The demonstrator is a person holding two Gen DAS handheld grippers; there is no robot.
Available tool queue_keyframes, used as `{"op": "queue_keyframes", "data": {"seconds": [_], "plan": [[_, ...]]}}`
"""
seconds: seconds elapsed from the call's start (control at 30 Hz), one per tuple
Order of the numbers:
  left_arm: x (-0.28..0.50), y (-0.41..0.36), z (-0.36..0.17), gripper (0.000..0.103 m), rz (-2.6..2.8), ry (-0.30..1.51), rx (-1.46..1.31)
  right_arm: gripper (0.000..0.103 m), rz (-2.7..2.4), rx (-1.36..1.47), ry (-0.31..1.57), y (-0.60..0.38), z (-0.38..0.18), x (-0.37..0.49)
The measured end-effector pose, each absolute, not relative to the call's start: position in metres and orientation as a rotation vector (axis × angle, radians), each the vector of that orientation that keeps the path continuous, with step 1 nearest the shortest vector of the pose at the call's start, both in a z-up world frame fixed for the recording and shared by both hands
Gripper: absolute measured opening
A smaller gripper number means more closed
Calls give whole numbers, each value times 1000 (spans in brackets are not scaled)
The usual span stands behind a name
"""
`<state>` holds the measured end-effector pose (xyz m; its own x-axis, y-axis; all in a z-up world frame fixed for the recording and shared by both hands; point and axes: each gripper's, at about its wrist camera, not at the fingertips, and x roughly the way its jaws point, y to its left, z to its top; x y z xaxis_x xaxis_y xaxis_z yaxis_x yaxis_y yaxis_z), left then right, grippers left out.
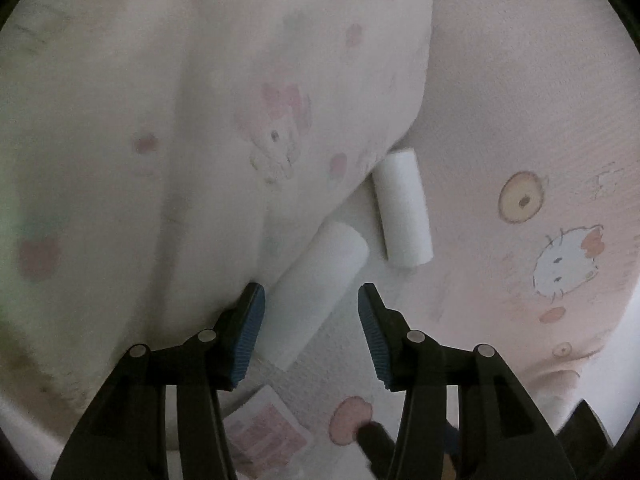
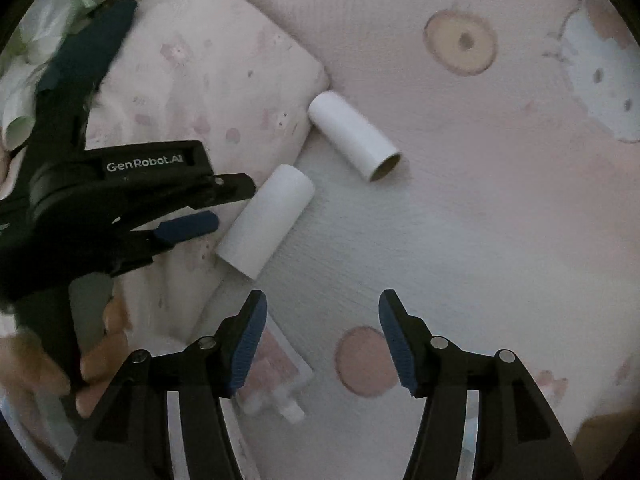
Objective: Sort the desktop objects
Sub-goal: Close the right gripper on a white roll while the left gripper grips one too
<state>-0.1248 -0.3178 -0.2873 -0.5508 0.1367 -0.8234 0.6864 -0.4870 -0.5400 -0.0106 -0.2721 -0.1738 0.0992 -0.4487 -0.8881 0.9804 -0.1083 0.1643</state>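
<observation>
Two white paper tubes lie on a pink cartoon-print bedsheet (image 2: 480,200). The near tube (image 1: 316,292) (image 2: 266,222) lies between the open jaws of my left gripper (image 1: 311,308), not squeezed. The far tube (image 1: 402,208) (image 2: 354,136) lies beyond it, beside a pillow. In the right wrist view the left gripper (image 2: 224,208) comes in from the left, open, just left of the near tube. My right gripper (image 2: 322,320) is open and empty, hovering over the sheet below the near tube.
A pale printed pillow (image 1: 200,140) (image 2: 192,92) lies left of the tubes. A small pink-printed sachet with a spout (image 1: 264,432) (image 2: 276,376) lies near the right gripper's left finger. Crumpled green-white plastic (image 2: 60,8) sits at the far upper left.
</observation>
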Motion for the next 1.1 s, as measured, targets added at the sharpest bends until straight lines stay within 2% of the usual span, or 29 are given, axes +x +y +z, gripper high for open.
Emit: {"op": "queue_keyframes", "data": {"seconds": [0.23, 0.37, 0.5, 0.53, 0.6, 0.67, 0.87, 1.1], "plan": [[-132, -323, -312, 52, -2061, 1521, 1394, 56, -1319, 1074, 684, -296, -197, -4], [-139, -315, -314, 51, -2118, 1510, 1470, 56, -1320, 1095, 691, -302, -207, -7], [-145, -311, -319, 51, -2108, 1488, 1539, 56, -1296, 1197, 612, -305, -219, -21], [-146, -309, -321, 51, -2110, 1497, 1560, 55, -1275, 1225, 601, -305, -223, -23], [-147, -304, -324, 51, -2123, 1521, 1584, 45, -1252, 1313, 603, -307, -236, -28], [-155, -300, -325, 51, -2143, 1495, 1597, 44, -1219, 1359, 566, -305, -242, -30], [-149, -280, -302, 46, -2312, 1426, 1550, 44, -1275, 1327, 539, -288, -220, -33], [-126, -228, -267, 46, -2453, 1510, 1436, 44, -1339, 1156, 628, -239, -164, -28]]}}
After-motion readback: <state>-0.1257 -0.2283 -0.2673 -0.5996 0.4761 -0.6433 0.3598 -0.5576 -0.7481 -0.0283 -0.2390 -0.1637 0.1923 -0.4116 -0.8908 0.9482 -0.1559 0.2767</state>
